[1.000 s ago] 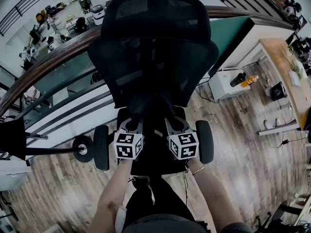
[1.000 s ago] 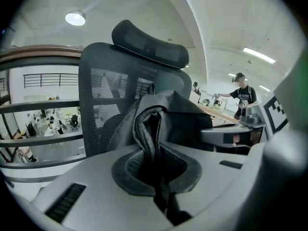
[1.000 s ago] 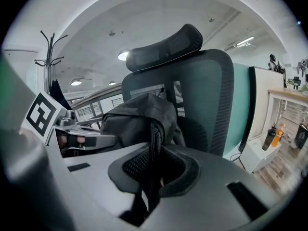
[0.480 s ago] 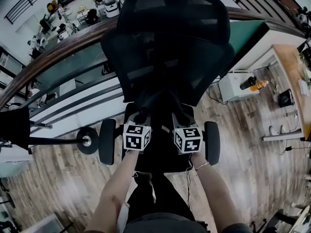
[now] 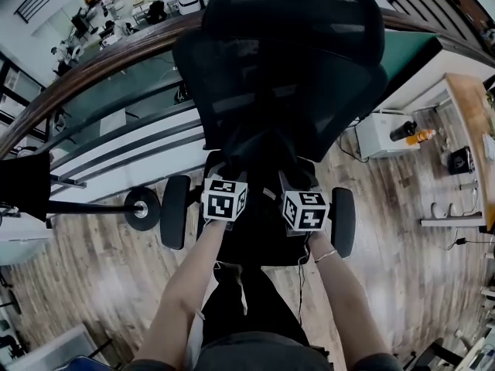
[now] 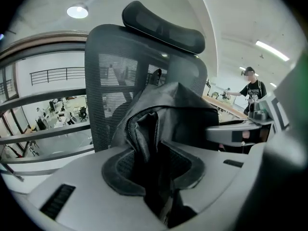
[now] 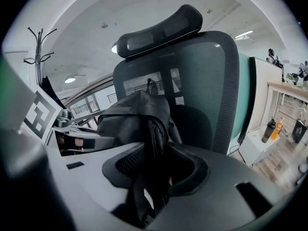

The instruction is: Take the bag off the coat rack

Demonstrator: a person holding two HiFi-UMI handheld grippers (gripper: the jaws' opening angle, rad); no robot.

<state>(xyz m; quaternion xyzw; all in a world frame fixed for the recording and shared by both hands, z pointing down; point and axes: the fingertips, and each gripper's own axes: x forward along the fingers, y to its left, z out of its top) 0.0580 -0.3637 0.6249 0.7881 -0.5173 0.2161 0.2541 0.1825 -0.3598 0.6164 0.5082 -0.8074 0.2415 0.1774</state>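
A black bag (image 5: 257, 159) rests on the seat of a black mesh office chair (image 5: 286, 68), against its back. My left gripper (image 5: 222, 172) is at the bag's left side. In the left gripper view a fold of the bag (image 6: 178, 109) hangs between the jaws of the left gripper (image 6: 154, 170), which are opening off it. My right gripper (image 5: 289, 180) is at the bag's right side. There a strap of the bag (image 7: 137, 112) runs loosely through the right gripper (image 7: 156, 170), whose jaws are opening too. The coat rack (image 7: 37, 57) stands off to the left.
The rack's pole and round base (image 5: 143, 207) stand left of the chair, with a dark garment (image 5: 22, 199) on it. A glass railing with a wooden handrail (image 5: 93, 72) runs behind. A white cabinet (image 5: 383, 134) and desk (image 5: 472, 122) are at right. A person (image 6: 251, 88) stands far off.
Both grippers have shifted up and a little right in the head view, closer to the chair back. The bag stays on the seat.
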